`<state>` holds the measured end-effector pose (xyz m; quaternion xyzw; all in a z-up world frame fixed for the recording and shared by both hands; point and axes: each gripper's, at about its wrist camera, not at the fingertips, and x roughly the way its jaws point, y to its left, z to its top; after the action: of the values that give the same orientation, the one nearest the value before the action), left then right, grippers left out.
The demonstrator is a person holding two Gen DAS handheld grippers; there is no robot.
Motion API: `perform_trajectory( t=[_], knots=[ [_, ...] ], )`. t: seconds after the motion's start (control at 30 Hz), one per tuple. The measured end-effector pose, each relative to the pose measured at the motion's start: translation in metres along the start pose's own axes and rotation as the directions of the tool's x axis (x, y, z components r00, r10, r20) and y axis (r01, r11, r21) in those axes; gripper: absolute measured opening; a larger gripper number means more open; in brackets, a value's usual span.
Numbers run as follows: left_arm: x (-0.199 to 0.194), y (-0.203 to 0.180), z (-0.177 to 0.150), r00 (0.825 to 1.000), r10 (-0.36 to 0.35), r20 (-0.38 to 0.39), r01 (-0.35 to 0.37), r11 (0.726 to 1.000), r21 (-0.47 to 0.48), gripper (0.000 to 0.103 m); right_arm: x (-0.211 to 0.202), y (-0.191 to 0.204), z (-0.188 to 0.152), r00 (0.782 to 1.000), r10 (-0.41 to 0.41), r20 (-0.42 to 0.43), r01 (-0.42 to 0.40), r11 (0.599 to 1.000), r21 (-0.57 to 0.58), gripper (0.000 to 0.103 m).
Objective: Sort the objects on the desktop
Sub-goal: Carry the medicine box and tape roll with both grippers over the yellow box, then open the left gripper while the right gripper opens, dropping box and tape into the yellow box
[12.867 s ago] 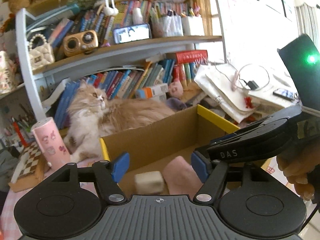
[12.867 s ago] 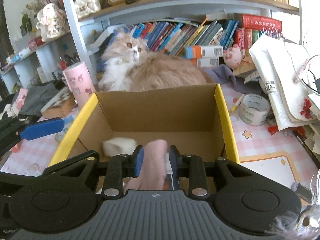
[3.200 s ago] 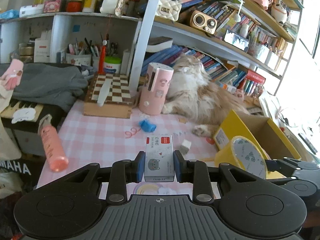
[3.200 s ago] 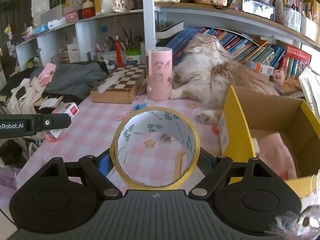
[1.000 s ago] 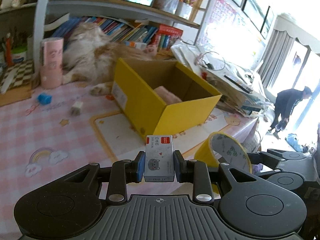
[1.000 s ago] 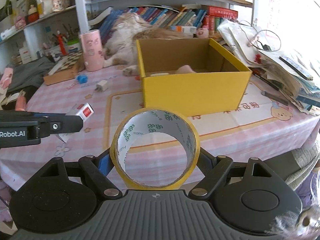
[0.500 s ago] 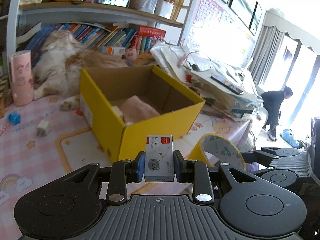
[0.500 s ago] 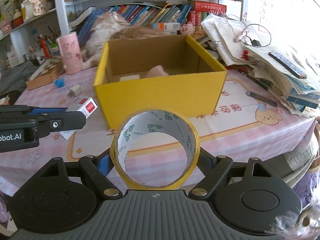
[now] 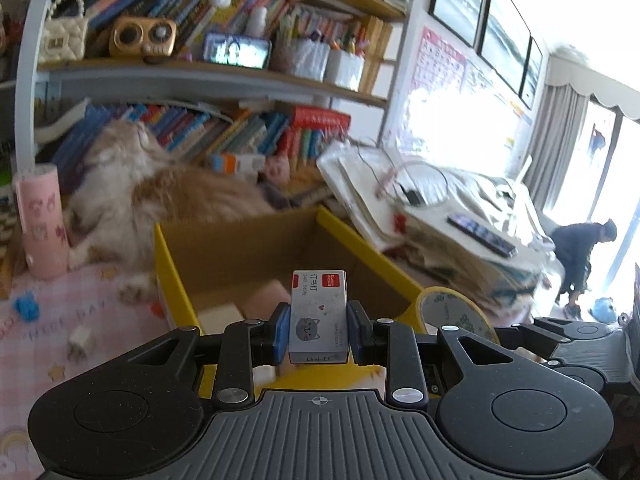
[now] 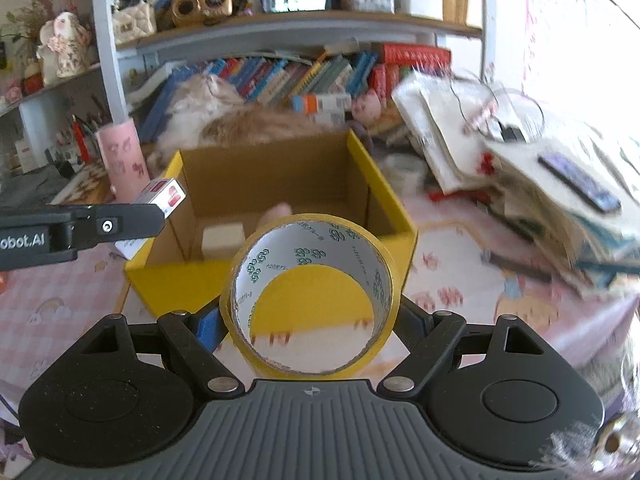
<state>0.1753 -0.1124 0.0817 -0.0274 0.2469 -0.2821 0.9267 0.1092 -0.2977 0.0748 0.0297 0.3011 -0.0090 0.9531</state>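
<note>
My left gripper (image 9: pixel 319 330) is shut on a small white staple box (image 9: pixel 319 316) with a red label and a cat drawing, held just over the near rim of the yellow cardboard box (image 9: pixel 170 256). In the right wrist view the staple box (image 10: pixel 162 194) shows at that box's left wall (image 10: pixel 166 248). My right gripper (image 10: pixel 310 320) is shut on a yellow tape roll (image 10: pixel 310 240) that stands upright in front of the box's near wall. Inside the box lie a pink soft thing (image 10: pixel 276 212) and a cream block (image 10: pixel 223 239).
A fluffy cat (image 9: pixel 160 192) lies behind the box, before a bookshelf. A pink cylinder (image 9: pixel 40 224) stands at left. A blue bit (image 9: pixel 26 308) and a white cube (image 9: pixel 80 342) lie on the pink cloth. Stacked papers with a phone (image 10: pixel 576 180) crowd the right side.
Both grippers have come closer to the yellow box with their loads. The box looms larger, and the staple box has reached its near rim.
</note>
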Motion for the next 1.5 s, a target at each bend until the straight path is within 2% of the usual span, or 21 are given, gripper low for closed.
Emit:
perform_trajectory(
  t=[0.27, 0.4, 0.6, 0.9, 1.07, 1.3, 1.37, 1.43, 1.5],
  knots=[
    [0.027, 0.002, 0.018, 0.995, 0.077, 0.062, -0.078, 0.997, 0.004, 0.028, 0.033, -0.010, 0.036, 0.994, 0.083, 0.070, -0.077, 0.993, -0.089, 0.081],
    [0.045, 0.007, 0.024, 0.989, 0.128, 0.074, -0.127, 0.992, -0.010, 0.028, 0.056, -0.006, 0.049, 0.989, 0.130, 0.073, -0.119, 0.983, -0.143, 0.081],
    [0.072, 0.011, 0.020, 0.985, 0.172, 0.029, -0.173, 0.985, 0.015, 0.028, 0.091, -0.002, 0.055, 0.985, 0.174, 0.013, -0.169, 0.973, -0.160, 0.081],
    [0.104, 0.014, -0.001, 0.973, 0.207, -0.098, -0.203, 0.978, 0.048, 0.029, 0.130, -0.001, 0.045, 0.970, 0.209, -0.124, -0.227, 0.960, -0.162, 0.081],
    [0.109, 0.017, -0.003, 0.970, 0.214, -0.117, -0.211, 0.977, 0.035, 0.029, 0.136, -0.006, 0.043, 0.959, 0.246, -0.144, -0.263, 0.958, -0.117, 0.081],
    [0.111, 0.016, -0.003, 0.969, 0.217, -0.116, -0.213, 0.976, 0.042, 0.030, 0.142, -0.010, 0.043, 0.952, 0.255, -0.169, -0.271, 0.959, -0.079, 0.081],
    [0.111, 0.016, -0.002, 0.970, 0.212, -0.116, -0.209, 0.977, 0.034, 0.033, 0.141, -0.010, 0.042, 0.952, 0.255, -0.169, -0.271, 0.960, -0.078, 0.081],
    [0.107, 0.015, -0.001, 0.973, 0.205, -0.105, -0.203, 0.979, 0.029, 0.050, 0.141, -0.010, 0.042, 0.952, 0.252, -0.173, -0.268, 0.961, -0.075, 0.081],
    [0.101, 0.012, -0.001, 0.976, 0.207, -0.072, -0.205, 0.978, 0.034, 0.060, 0.138, -0.010, 0.042, 0.956, 0.244, -0.164, -0.260, 0.962, -0.081, 0.082]
  ],
)
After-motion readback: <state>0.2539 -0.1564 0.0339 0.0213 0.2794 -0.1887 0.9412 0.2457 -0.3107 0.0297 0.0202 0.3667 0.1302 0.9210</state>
